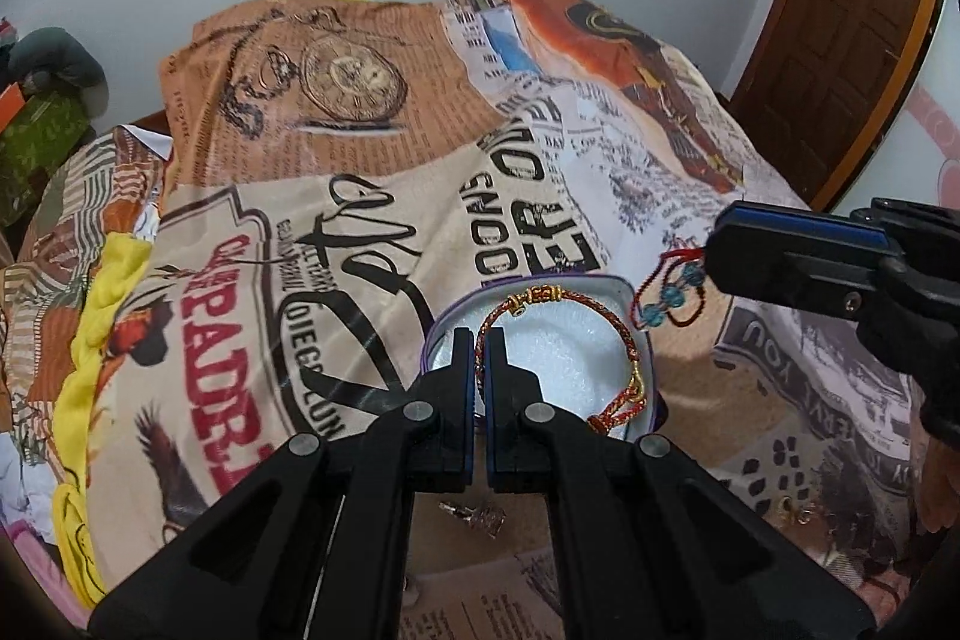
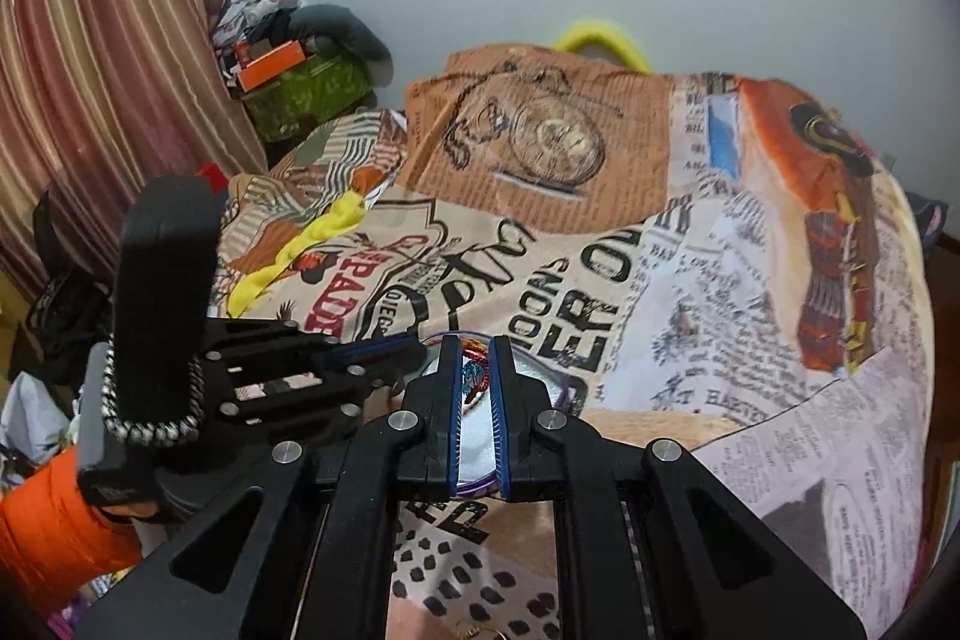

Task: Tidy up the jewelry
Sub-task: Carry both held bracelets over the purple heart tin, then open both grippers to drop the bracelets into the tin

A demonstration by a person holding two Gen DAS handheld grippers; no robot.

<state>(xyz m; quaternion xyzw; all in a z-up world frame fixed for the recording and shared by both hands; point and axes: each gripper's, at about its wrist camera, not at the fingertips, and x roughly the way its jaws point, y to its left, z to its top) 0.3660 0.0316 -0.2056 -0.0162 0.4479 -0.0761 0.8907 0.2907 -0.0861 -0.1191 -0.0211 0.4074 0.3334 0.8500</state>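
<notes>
In the left wrist view my left gripper is shut on a red and gold braided bracelet, which hangs over a round white-lined jewelry tin on the printed cloth. My right gripper comes in from the right, shut on a red cord bracelet with blue beads, held just right of the tin. In the right wrist view my right gripper pinches the blue-bead bracelet above the tin; the left gripper lies at the left.
A small silver piece lies on the cloth under my left gripper. Small gold earrings lie at the lower right. A yellow braided cord runs along the left. A cluttered green box stands by the curtain. A brown door is far right.
</notes>
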